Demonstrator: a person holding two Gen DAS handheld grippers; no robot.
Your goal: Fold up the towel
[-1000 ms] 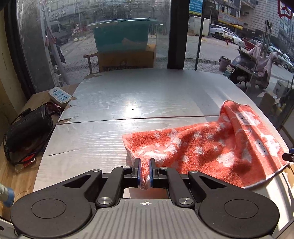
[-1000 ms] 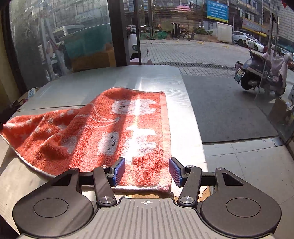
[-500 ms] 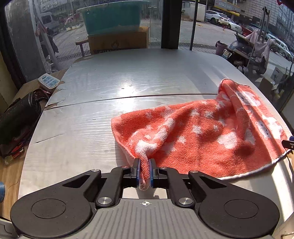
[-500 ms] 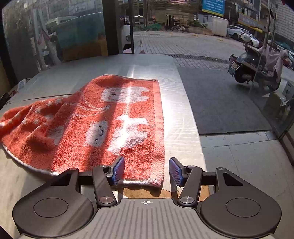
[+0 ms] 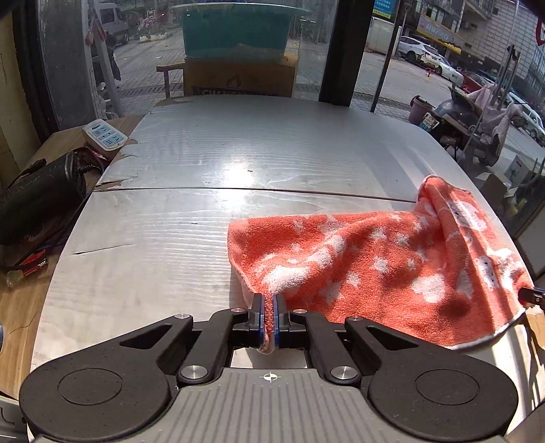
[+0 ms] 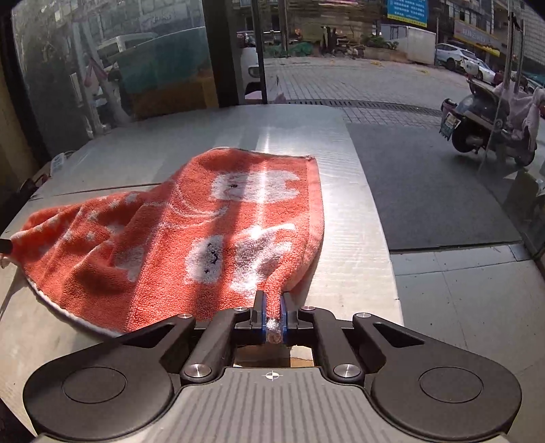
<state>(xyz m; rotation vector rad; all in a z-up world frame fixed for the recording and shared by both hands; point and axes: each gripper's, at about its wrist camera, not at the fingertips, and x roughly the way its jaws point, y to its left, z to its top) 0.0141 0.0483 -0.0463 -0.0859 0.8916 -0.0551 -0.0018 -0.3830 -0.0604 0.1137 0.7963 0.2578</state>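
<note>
An orange towel (image 5: 374, 265) with white figures lies on the silver table (image 5: 238, 153), partly lifted at its near edge. My left gripper (image 5: 269, 320) is shut on the towel's near left corner. In the right wrist view the same towel (image 6: 190, 231) spreads ahead and to the left. My right gripper (image 6: 272, 318) is shut on its near right corner. The towel sags between the two held corners; its far edge rests on the table.
A black bag (image 5: 37, 194) and a white power strip (image 5: 105, 134) lie on a wooden surface left of the table. A teal tub (image 5: 235, 30) on a cardboard box stands behind the glass. The table's right edge (image 6: 378, 218) drops to the floor.
My right gripper has closed on the towel's near right corner; it was open before. My left gripper keeps its hold on the other corner, and the towel has lifted a little at the front.
</note>
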